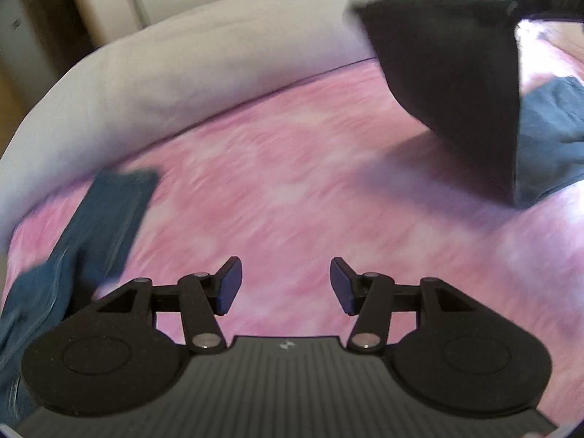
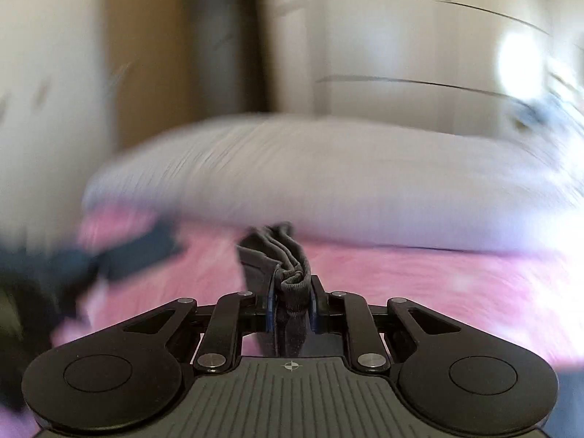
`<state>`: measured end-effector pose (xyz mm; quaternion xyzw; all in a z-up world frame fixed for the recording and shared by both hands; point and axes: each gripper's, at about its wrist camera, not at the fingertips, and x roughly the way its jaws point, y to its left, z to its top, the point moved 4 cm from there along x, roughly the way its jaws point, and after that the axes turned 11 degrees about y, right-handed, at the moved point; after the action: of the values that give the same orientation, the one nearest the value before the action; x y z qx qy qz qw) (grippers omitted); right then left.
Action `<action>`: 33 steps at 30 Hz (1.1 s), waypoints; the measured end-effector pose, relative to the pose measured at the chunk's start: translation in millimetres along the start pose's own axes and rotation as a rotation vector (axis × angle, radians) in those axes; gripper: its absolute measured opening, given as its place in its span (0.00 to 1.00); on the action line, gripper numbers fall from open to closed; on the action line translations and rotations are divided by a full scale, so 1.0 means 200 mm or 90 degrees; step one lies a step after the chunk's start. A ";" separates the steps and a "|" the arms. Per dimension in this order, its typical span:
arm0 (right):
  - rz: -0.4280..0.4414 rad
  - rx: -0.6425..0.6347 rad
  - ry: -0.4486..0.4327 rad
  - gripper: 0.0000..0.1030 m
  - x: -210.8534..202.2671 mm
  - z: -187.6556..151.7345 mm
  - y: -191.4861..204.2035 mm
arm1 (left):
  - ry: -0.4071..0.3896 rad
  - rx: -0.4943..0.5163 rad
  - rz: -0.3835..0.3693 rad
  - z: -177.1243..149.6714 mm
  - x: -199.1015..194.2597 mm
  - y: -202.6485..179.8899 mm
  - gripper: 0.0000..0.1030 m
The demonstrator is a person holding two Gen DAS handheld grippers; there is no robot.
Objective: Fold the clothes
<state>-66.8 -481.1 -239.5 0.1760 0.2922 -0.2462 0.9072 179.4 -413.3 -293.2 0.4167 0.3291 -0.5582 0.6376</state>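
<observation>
In the right wrist view my right gripper (image 2: 291, 301) is shut on a bunched, corded edge of a black garment (image 2: 288, 273), which trails forward over the pink bedspread (image 2: 419, 284). The left wrist view shows that black garment (image 1: 456, 73) hanging in the air at the upper right, its lower tip close to the bedspread. My left gripper (image 1: 285, 284) stands open above the pink bedspread (image 1: 273, 182) with nothing between its blue pads (image 1: 230, 284).
A dark blue folded garment (image 1: 95, 226) lies at the left, seen blurred as a dark blue garment (image 2: 73, 259) in the right wrist view. A grey-blue garment (image 1: 551, 138) lies at the right. A pale grey pillow (image 1: 182, 65) lies beyond the pink spread. Cream drawers (image 2: 419, 54) stand behind.
</observation>
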 end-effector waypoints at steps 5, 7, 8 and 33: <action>-0.094 0.200 -0.051 0.16 -0.47 -0.17 -0.80 | -0.028 0.068 -0.053 0.31 0.03 -0.49 0.48; -0.082 0.319 -0.011 0.17 -0.45 -0.40 -1.14 | -0.034 0.098 -0.073 0.42 0.06 -0.71 0.48; -0.070 0.384 0.012 0.18 -0.43 -0.53 -1.31 | -0.032 0.111 -0.082 0.46 0.08 -0.82 0.48; -0.001 0.444 0.229 0.13 -0.10 -0.88 -1.81 | 0.137 -0.074 -0.132 0.85 0.76 -1.25 0.48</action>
<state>-356.8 -688.1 -425.7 0.5139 0.3455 -0.2965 0.7271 -51.6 -640.0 -393.7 0.4007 0.4683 -0.5530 0.5607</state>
